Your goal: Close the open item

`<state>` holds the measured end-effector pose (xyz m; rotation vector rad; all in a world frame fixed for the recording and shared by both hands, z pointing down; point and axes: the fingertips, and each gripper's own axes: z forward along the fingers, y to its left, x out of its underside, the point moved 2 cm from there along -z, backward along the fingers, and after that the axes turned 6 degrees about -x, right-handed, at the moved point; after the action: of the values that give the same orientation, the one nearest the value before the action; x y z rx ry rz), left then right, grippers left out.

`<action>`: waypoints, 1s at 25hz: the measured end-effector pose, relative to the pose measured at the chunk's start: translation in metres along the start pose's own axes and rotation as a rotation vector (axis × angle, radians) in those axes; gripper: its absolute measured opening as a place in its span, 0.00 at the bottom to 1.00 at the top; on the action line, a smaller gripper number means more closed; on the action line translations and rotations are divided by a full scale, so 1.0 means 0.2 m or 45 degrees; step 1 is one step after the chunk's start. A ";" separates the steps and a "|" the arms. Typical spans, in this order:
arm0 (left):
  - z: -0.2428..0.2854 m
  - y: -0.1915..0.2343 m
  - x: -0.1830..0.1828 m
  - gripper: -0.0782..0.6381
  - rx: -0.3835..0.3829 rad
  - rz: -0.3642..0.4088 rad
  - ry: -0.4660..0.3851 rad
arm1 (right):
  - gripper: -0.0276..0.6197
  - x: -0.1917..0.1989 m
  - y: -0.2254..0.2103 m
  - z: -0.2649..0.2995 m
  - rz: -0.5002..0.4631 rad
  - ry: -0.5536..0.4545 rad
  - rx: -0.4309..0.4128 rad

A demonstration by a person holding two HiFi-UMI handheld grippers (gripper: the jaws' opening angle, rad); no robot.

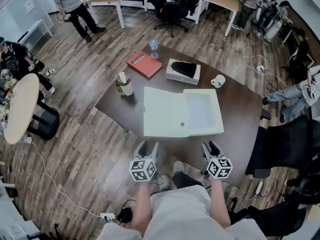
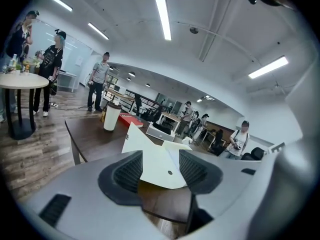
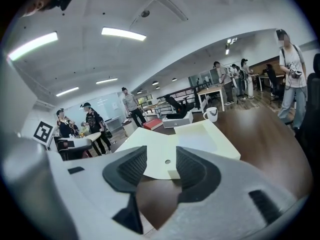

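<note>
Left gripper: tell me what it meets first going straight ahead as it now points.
Likely the near edge of the white box's open lid, past a strip of table.

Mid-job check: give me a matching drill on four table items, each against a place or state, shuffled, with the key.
Things:
1. white file box
2. red book
3. white mug
4. lidded paper cup

Places or states:
A. stands toward the right side of the table
B. lies open in the middle
C. stands upright near the left edge
D. lies flat and closed at the far side

Pairs: 1-B, 2-D, 3-A, 4-C
</note>
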<state>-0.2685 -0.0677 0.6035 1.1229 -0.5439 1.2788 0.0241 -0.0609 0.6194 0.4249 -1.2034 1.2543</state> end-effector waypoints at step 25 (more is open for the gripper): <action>0.38 0.35 0.31 0.46 -0.399 -0.289 0.124 | 0.39 -0.01 -0.94 0.33 -0.109 0.251 -0.018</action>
<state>-0.2978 -0.1123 0.7108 0.8306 -0.5075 1.0054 0.1598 -0.1780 0.7082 0.3309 -1.0160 1.1845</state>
